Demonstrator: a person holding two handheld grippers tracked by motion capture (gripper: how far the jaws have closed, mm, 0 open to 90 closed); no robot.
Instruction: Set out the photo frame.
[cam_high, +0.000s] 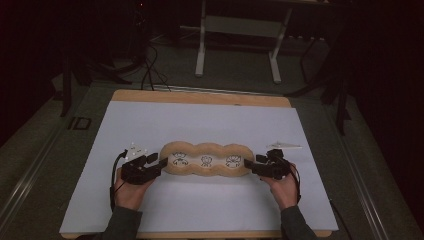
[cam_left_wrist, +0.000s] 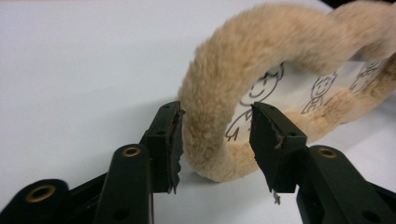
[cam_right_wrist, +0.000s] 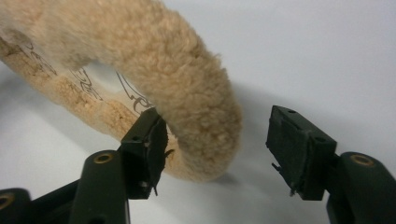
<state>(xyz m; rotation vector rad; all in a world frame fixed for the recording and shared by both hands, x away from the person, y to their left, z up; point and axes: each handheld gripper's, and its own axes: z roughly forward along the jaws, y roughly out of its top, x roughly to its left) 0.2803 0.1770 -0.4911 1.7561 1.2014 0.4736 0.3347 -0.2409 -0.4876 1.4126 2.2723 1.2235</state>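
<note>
A long tan plush frame (cam_high: 206, 160) with three lobes lies flat on the white sheet, with cartoon figures drawn on its white inner panels. My left gripper (cam_high: 162, 162) is at its left end. In the left gripper view the jaws (cam_left_wrist: 215, 140) straddle the furry rim (cam_left_wrist: 243, 51); the inner pad stands clear of the fur, so the gripper is open. My right gripper (cam_high: 248, 165) is at the right end. Its jaws (cam_right_wrist: 217, 149) stand wide around the rim (cam_right_wrist: 154, 51), and the outer pad is well off it.
The white sheet (cam_high: 200, 125) covers a wooden tabletop (cam_high: 200, 97), leaving free room in front of and behind the frame. Beyond the table, a white-legged stand (cam_high: 201, 45) and dark cables (cam_high: 147, 70) rest on the floor.
</note>
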